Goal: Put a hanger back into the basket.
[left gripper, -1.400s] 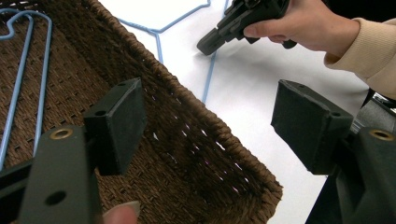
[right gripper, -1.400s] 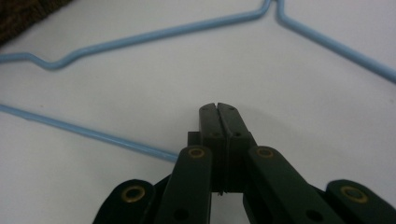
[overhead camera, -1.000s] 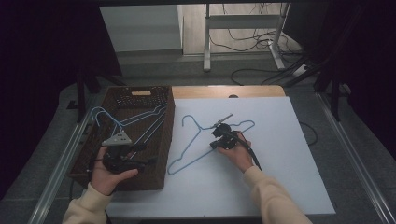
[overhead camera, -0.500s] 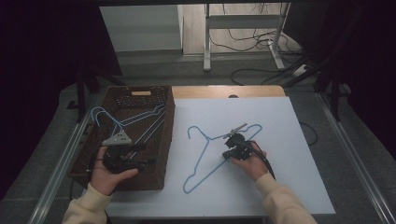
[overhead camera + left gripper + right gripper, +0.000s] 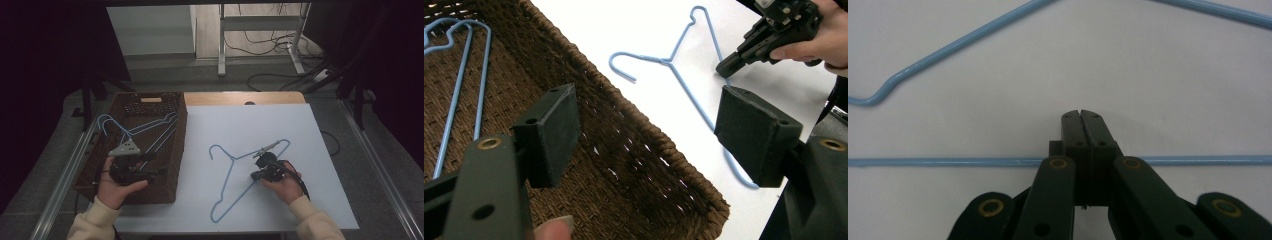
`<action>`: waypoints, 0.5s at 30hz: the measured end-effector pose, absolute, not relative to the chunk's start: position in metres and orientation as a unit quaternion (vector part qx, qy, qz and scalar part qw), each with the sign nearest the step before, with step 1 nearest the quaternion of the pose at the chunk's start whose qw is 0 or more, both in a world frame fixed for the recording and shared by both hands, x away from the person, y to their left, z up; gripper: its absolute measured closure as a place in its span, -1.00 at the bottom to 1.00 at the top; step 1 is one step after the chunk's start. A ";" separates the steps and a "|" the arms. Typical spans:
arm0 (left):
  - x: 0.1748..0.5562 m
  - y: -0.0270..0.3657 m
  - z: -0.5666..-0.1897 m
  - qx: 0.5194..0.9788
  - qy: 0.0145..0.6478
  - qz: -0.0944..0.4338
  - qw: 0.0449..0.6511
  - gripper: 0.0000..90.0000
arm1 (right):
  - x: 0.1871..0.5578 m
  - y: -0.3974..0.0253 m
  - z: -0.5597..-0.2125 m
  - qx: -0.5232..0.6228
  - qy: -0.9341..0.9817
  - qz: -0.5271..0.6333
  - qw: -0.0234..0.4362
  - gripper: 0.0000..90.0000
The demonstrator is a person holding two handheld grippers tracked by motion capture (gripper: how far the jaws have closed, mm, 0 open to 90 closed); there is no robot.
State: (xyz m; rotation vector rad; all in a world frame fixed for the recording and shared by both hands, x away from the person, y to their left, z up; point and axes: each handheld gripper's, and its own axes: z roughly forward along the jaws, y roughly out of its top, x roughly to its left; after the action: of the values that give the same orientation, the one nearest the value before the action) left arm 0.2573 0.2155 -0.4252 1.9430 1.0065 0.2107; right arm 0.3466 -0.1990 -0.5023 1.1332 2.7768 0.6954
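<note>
High view: basket (image 5: 131, 192) tag's (image 5: 151, 100) writing seems unreadable.

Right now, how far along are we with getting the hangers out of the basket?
Done: one blue hanger lies on the white table, outside the basket. In hand: the right claw is shut on that hanger's bottom wire. Left: more hangers in the basket, with the left claw open above it.
</note>
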 end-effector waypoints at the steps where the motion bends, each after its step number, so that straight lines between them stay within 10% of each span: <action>1: 0.257 0.215 -0.426 0.788 0.407 0.085 0.453 -0.42 | 0.345 -0.201 -0.502 0.369 0.901 0.226 0.031 1.00; 15: 0.258 0.214 -0.426 0.789 0.406 0.083 0.453 -0.42 | 0.321 -0.228 -0.501 0.394 0.891 0.224 0.026 1.00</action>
State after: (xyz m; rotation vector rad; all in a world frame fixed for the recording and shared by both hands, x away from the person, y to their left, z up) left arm 0.2577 0.2139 -0.4261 1.9494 1.0033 0.2045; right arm 0.3211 -0.2277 -0.5009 1.2176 2.7552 0.6910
